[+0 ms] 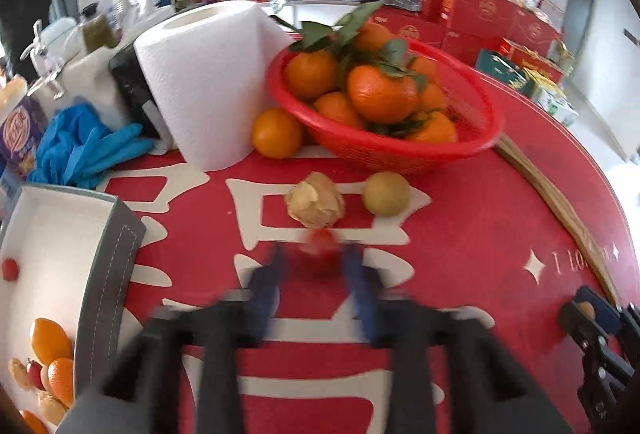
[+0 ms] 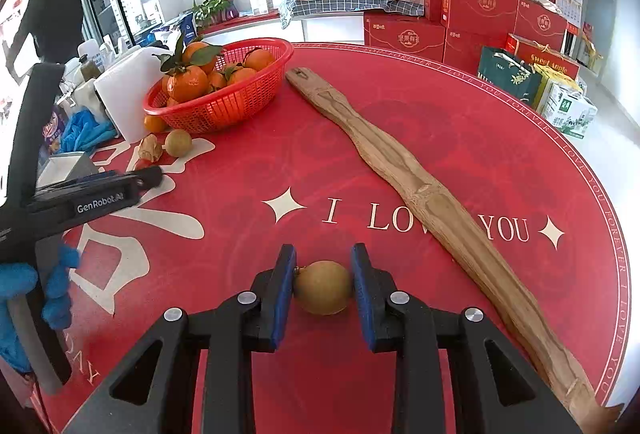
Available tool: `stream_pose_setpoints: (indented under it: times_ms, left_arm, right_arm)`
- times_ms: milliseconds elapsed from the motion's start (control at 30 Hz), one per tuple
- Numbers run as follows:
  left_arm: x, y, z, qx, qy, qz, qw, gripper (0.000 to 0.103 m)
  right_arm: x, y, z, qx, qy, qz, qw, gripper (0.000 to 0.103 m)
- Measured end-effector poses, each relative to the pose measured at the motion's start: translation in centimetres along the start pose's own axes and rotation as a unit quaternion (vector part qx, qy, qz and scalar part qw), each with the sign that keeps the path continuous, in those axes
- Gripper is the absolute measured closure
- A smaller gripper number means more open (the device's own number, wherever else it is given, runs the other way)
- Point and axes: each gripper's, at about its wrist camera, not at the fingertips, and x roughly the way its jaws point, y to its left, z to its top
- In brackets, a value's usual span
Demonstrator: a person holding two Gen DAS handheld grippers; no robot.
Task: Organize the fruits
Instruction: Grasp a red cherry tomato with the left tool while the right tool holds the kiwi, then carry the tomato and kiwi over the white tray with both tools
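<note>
Clamping fruit in both claws, likely for the box [image 1: 108, 254]: right gripper [image 2: 323, 284] pinches a longan [image 2: 323, 288] on the mat [image 2: 400, 162]; left gripper [image 1: 316, 266] closes on a red fruit [image 1: 320, 244]

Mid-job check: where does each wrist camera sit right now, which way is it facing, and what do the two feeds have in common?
Left wrist: on the left gripper, angled down across the red table mat toward the red basket of oranges; its blurred blue fingers close on a small red fruit; the right gripper shows at the right edge.
Right wrist: on the right gripper, angled down; shut on a round brownish fruit; left gripper and a blue-gloved hand at left.
Shared: basket, mat, husked fruit, wooden strip.
</note>
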Motion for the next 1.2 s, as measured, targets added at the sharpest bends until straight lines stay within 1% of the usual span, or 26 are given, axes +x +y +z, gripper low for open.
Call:
stream_pose_setpoints:
  times_ms: [100,200,300,367,433,500,633,667,900,1033,1200]
  left_arm:
    - [-0.8,0.4,-1.1,0.0,0.001,-0.01,0.9999,0.082]
    - [-2.5,1.0,-3.5,0.012,0.0,-0.016,0.9998,0.082]
    - [-4.1,1.4,-5.6,0.023,-0.006,-0.02,0.9995,0.082]
    - [-5.0,1.7,-6.9,0.029,-0.01,-0.016,0.9994,0.082]
    - [-5.7,1.9,-7.7,0.028,-0.009,-0.017,0.9994,0.082]
    - [-6.3,1.9,-8.1,0.024,-0.01,-0.02,0.9995,0.082]
    - [-7.2,1.5,-8.2,0.023,-0.024,-0.023,0.9992,0.082]
    - [-7.8,1.9,-8.3,0.02,-0.027,-0.024,0.9991,0.082]
    - [-10.0,4.2,-8.3,0.001,-0.042,-0.005,0.9991,0.082]
    - [-10.9,6.1,-8.4,-0.015,-0.045,0.007,0.9988,0.082]
    - [-11.7,8.5,-8.8,-0.033,-0.048,0.025,0.998,0.082]
  right_arm:
    - [0.0,0.1,0.0,-0.002,0.0,-0.002,1.0,0.072]
    - [0.0,-0.1,0.0,0.008,-0.001,0.008,1.0,0.074]
    - [-0.3,-0.4,-0.2,0.025,0.001,0.037,0.999,0.074]
    - [-0.6,-0.6,-0.6,0.033,0.002,0.058,0.998,0.074]
    - [-0.9,-0.5,-0.9,0.036,0.003,0.068,0.997,0.074]
    - [-1.2,-0.4,-1.3,0.038,0.004,0.078,0.996,0.074]
    - [-1.9,0.3,-1.7,0.032,0.005,0.077,0.997,0.074]
    - [-2.0,0.5,-1.7,0.029,0.005,0.076,0.997,0.074]
    - [-2.4,1.9,-1.2,0.027,0.01,0.091,0.995,0.074]
    - [-2.4,4.0,-0.6,0.017,0.016,0.107,0.994,0.074]
    - [-2.7,7.6,0.4,-0.008,0.018,0.125,0.992,0.074]
